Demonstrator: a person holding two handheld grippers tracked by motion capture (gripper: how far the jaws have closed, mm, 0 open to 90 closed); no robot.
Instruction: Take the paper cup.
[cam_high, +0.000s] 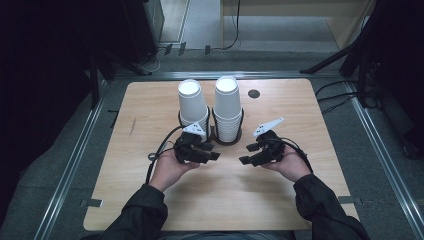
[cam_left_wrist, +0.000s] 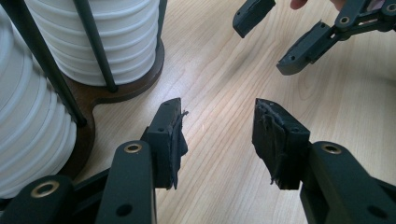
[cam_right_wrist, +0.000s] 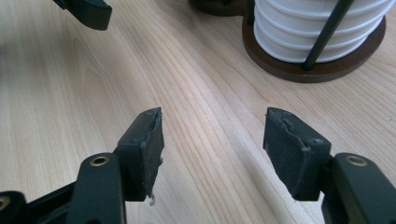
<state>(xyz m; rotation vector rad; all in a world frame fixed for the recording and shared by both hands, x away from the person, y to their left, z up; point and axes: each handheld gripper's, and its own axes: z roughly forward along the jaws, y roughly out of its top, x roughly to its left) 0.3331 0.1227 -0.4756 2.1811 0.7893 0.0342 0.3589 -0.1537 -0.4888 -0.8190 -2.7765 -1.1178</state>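
We see the left gripper (cam_high: 214, 156) hovering with jaws apart and empty, just near of the two tall stacks of white paper cups (cam_high: 192, 106) in a dark wire holder on the pale wooden table (cam_high: 150, 200). To its right, the right gripper (cam_high: 248, 154) likewise gapes empty.

2 cup stacks (cam_high: 192, 105), 1 holder (cam_high: 220, 139), 2 grippers (cam_high: 207, 152), 1 table (cam_high: 150, 200)

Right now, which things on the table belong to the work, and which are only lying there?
Belong to the work:
left cup stack
right cup stack
dark cup holder around both
left gripper, open
right gripper, open

Only lying there:
small dark disc set in the table
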